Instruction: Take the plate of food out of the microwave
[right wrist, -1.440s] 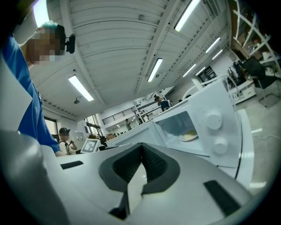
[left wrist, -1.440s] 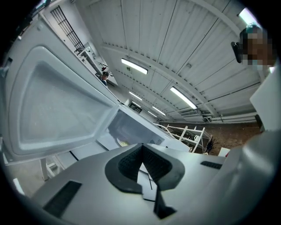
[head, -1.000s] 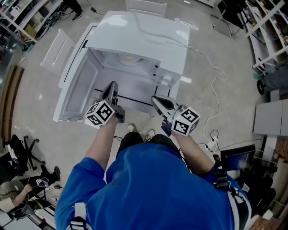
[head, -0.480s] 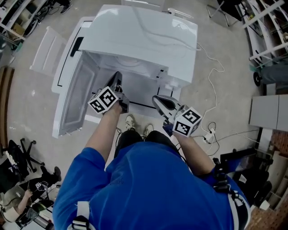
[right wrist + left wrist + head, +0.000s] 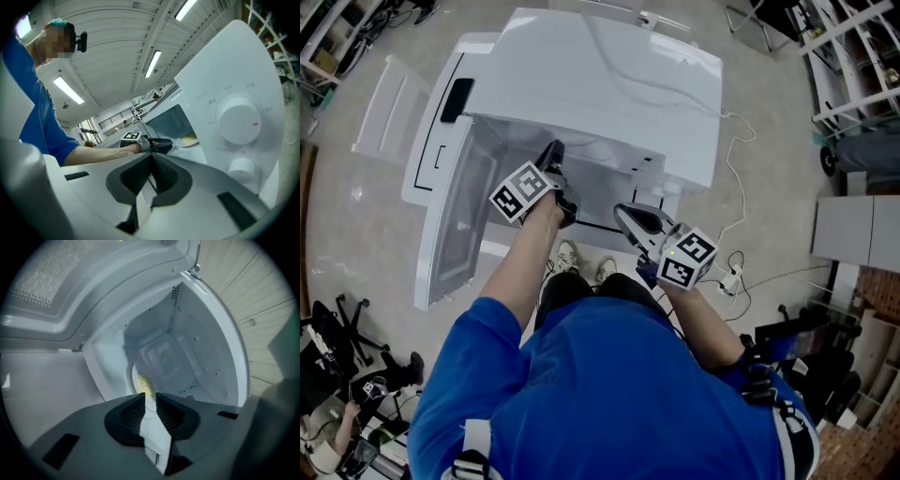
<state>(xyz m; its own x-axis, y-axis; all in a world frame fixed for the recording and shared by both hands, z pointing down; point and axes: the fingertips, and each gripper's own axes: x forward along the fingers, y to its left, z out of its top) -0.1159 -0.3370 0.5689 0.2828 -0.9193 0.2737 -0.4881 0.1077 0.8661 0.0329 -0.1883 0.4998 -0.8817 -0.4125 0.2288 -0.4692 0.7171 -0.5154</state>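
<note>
Inside the microwave [image 5: 600,75]: plate not out yet, left claw only cracked open

The plate [image 5: 133,379] with its yellow food [image 5: 146,383] sits on the microwave floor, straight ahead of the left claw [image 5: 149,397]. That claw's jaws have just been opening to a thin slit with nothing between them. The right claw [image 5: 151,158] looks closed and empty, outside the microwave by its knobs [image 5: 236,123]. My worry: that slit looks too thin for the rim, so it could shove the plate toward the microwave's back wall. A one-sided pinch could also tip it and dump the food.
</note>
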